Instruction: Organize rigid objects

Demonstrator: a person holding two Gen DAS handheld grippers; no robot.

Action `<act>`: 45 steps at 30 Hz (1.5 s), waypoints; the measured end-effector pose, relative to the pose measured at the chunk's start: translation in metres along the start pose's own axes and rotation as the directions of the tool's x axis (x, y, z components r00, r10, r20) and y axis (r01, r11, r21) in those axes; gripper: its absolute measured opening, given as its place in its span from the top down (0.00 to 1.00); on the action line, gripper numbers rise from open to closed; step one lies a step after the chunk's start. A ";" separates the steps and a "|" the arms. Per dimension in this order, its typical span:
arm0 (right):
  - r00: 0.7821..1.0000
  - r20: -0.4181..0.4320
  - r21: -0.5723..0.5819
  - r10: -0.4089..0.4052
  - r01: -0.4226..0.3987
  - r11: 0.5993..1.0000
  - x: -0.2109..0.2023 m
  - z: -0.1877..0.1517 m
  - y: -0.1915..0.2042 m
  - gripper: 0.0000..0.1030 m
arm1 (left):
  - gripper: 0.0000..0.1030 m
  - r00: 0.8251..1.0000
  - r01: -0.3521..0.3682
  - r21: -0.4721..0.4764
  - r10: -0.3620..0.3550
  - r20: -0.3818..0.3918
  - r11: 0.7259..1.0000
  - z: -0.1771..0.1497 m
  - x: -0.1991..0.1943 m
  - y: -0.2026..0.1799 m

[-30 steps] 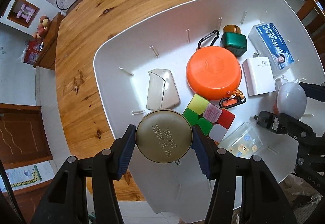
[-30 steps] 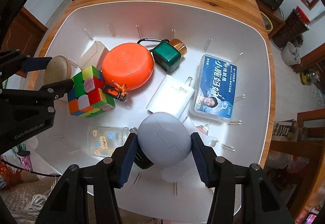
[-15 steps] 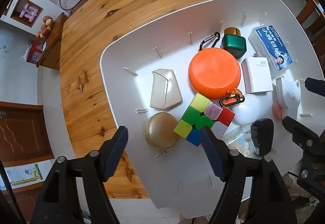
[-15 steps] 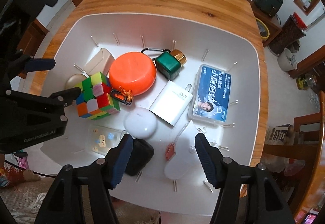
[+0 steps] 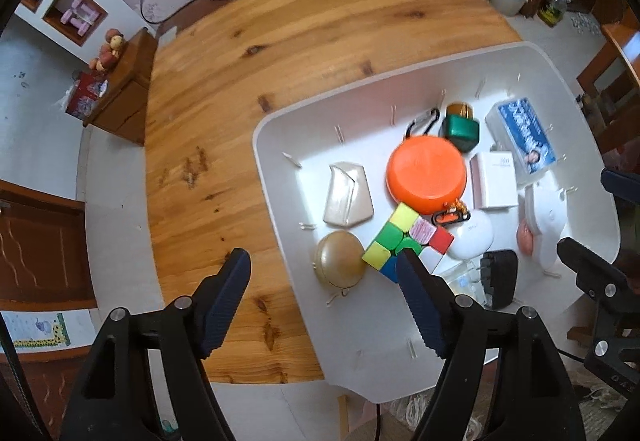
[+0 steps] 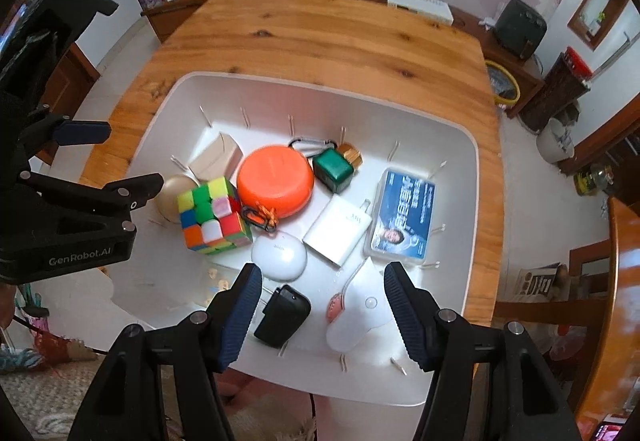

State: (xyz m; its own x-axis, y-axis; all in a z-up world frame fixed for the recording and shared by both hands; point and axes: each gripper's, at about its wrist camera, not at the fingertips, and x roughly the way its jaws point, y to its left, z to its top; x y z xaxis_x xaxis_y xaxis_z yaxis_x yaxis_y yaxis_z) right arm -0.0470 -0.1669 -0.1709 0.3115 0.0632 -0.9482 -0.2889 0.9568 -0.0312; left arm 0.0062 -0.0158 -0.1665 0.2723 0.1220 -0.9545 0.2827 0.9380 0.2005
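Note:
A white tray (image 5: pixel 280 177) (image 6: pixel 452 169) on a wooden table holds several rigid objects. A round gold tin (image 5: pixel 339 259) (image 6: pixel 172 197) lies at its left side beside a colour cube (image 5: pixel 404 237) (image 6: pixel 212 217). A white egg-shaped case (image 6: pixel 279 257) (image 5: pixel 470 239) lies near the tray's front. My left gripper (image 5: pixel 322 281) is open and empty, high above the tray's left edge. My right gripper (image 6: pixel 323 287) is open and empty, above the tray's near edge.
The tray also holds an orange bowl (image 6: pixel 275 181), a green bottle (image 6: pixel 334 167), a white charger (image 6: pixel 338 231), a blue-labelled box (image 6: pixel 402 217), a black adapter (image 6: pixel 283 315), a beige case (image 5: pixel 347 195) and a white flat piece (image 6: pixel 360 311). Bare wooden table (image 5: pixel 248 81) lies left and behind.
Both grippers let go: the gold tin and the white egg-shaped case now lie in the tray. Both grippers opened and pulled up and back from the tray.

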 end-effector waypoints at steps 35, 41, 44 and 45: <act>0.925 0.374 0.161 -0.067 0.006 0.987 -0.144 0.038 0.009 0.29 | 0.24 0.939 0.104 -0.233 -0.018 0.344 0.967 -0.004 -0.135 0.055; 0.913 0.402 0.187 -0.068 -0.009 0.982 -0.159 0.043 0.006 0.28 | 0.24 0.926 0.115 -0.272 -0.004 0.379 0.955 -0.006 -0.144 0.062; 0.901 0.427 0.199 -0.080 -0.007 0.980 -0.167 0.042 0.006 0.22 | 0.24 0.921 0.126 -0.290 -0.003 0.390 0.949 -0.008 -0.146 0.065; 0.898 0.433 0.202 -0.082 -0.008 0.979 -0.169 0.042 0.005 0.22 | 0.24 0.920 0.127 -0.294 -0.001 0.393 0.947 -0.008 -0.147 0.066</act>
State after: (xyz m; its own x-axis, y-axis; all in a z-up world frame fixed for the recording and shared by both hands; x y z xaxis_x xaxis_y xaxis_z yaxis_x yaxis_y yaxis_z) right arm -0.0633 -0.1606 0.0022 0.6953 0.1010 -0.7115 -0.1029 0.9939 0.0405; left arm -0.0224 0.0304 -0.0152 0.6113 -0.0166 -0.7912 0.0320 0.9995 0.0037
